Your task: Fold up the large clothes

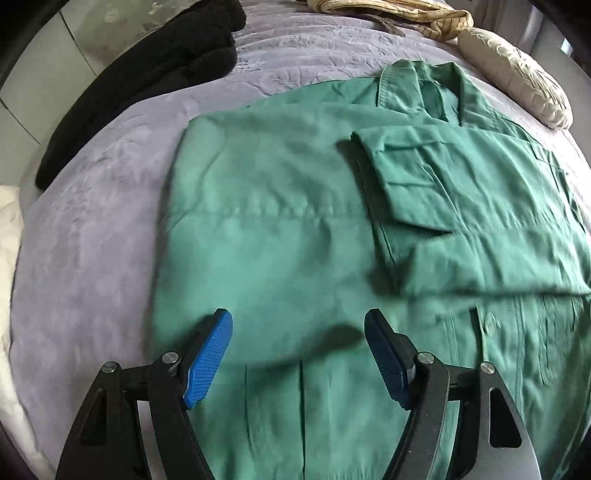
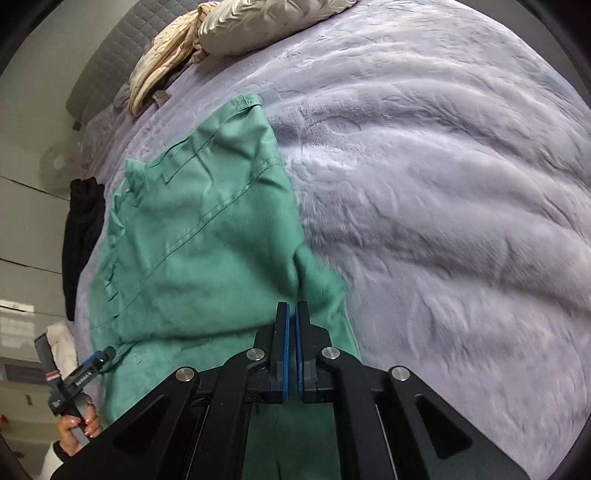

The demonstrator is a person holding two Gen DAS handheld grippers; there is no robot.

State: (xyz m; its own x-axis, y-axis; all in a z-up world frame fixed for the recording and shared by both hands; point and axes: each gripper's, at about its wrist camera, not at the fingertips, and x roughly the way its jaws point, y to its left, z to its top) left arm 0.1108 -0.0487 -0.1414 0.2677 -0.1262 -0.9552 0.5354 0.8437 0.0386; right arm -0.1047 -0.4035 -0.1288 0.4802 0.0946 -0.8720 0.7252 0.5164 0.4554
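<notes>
We are working over a bed (image 1: 92,229) covered in a lilac plush blanket (image 2: 443,184), where a large green shirt (image 1: 277,221) is lying partly folded, one sleeve (image 1: 443,177) crossing its front below the collar. A black garment (image 1: 140,85) is lying along the bed's left edge, and a cream quilted cover (image 2: 258,29) is bunching near the headboard. Our left hand-held gripper (image 1: 298,326) is hovering wide open above the shirt's lower half. Our right hand-held gripper (image 2: 292,314) is pinching the shirt's green fabric, its blue pads pressed nearly together.
</notes>
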